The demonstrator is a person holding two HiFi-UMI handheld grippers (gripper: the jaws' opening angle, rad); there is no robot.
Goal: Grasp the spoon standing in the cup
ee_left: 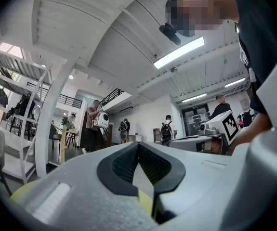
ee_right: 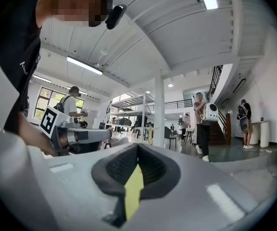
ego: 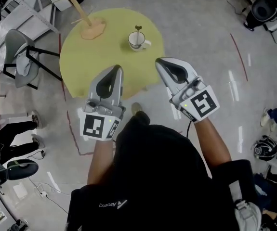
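Observation:
A white cup stands on the far right part of the round yellow table, and a dark spoon stands upright in it. Both grippers hover over the table's near edge, short of the cup and tilted up. My left gripper is shut and holds nothing. My right gripper is also shut and empty, its tip nearest the cup. In the left gripper view the jaws meet, with only the room beyond. The right gripper view shows its jaws closed the same way. Neither gripper view shows the cup.
A wooden stand with a slanted stick sits on the table's far left. A grey chair stands left of the table. A person's legs are at the left, with gear on the floor at the right. People stand far off.

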